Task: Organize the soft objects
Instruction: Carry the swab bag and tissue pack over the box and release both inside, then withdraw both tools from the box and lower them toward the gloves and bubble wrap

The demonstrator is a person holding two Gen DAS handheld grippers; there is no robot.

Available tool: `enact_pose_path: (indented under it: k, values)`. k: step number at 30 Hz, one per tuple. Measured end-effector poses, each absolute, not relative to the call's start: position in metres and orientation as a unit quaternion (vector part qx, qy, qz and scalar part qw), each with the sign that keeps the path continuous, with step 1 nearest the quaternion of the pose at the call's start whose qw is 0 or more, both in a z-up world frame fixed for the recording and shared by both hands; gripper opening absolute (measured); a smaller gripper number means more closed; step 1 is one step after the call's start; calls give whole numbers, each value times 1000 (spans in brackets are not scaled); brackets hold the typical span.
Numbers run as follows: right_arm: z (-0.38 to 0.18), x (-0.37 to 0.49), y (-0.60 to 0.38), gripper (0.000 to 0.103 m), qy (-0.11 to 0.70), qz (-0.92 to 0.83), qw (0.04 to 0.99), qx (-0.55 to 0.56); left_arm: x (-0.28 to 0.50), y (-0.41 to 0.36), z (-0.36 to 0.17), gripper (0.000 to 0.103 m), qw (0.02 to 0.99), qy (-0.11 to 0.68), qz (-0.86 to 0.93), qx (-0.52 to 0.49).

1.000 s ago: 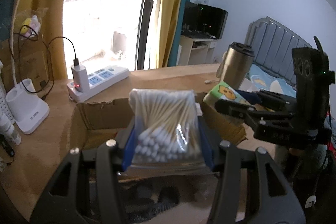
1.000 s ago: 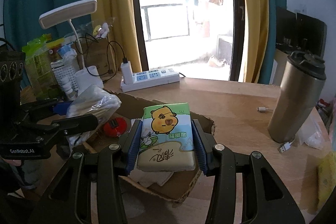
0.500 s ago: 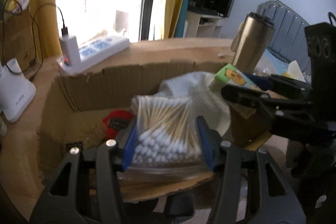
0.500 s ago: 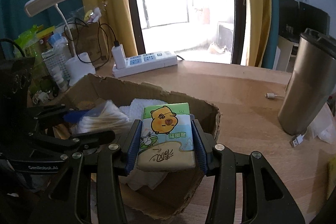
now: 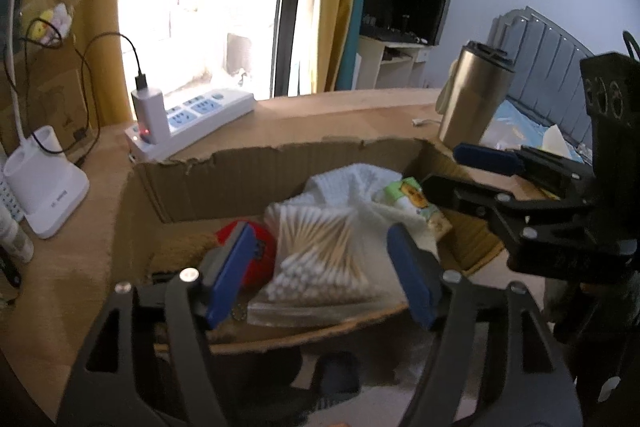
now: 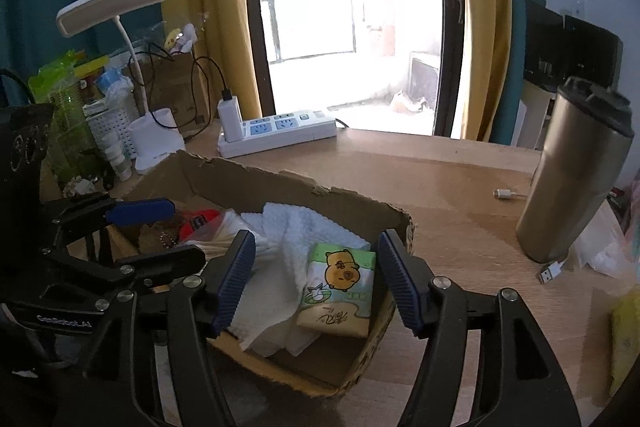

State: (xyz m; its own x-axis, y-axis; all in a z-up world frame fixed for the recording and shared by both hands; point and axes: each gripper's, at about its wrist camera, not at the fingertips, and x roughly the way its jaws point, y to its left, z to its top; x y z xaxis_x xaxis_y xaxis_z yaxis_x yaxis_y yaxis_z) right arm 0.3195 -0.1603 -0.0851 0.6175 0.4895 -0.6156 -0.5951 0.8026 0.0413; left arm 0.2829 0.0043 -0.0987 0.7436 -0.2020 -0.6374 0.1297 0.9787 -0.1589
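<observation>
A torn cardboard box [image 5: 280, 171] [image 6: 352, 199] stands on the wooden desk. Inside lie a white towel [image 5: 352, 183] [image 6: 304, 227], a clear bag of cotton swabs [image 5: 320, 251] [image 6: 216, 239], a green tissue pack with a cartoon animal [image 6: 340, 283] [image 5: 416, 199] and a red round object [image 5: 256, 247] [image 6: 200, 219]. My left gripper [image 5: 320, 279] is open, its blue pads on either side of the swab bag. My right gripper [image 6: 316, 275] is open above the tissue pack, which rests in the box.
A steel tumbler [image 6: 576, 179] [image 5: 472, 95] stands right of the box with a USB cable end [image 6: 552, 271] beside it. A white power strip [image 6: 276, 131] [image 5: 192, 119], a desk lamp base [image 5: 44, 187] [image 6: 156, 139] and bottles stand behind and left.
Both grippers lowered over the box and opened. The swab bag and the tissue pack were let go and now lie in the box.
</observation>
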Motion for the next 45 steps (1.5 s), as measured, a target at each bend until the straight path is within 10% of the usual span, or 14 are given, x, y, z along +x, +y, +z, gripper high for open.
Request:
enact_pose_path:
  k: [45]
  values:
    - [-58, 211, -145, 68, 298, 292, 900, -122, 158, 52, -66, 74, 955, 281, -50, -82]
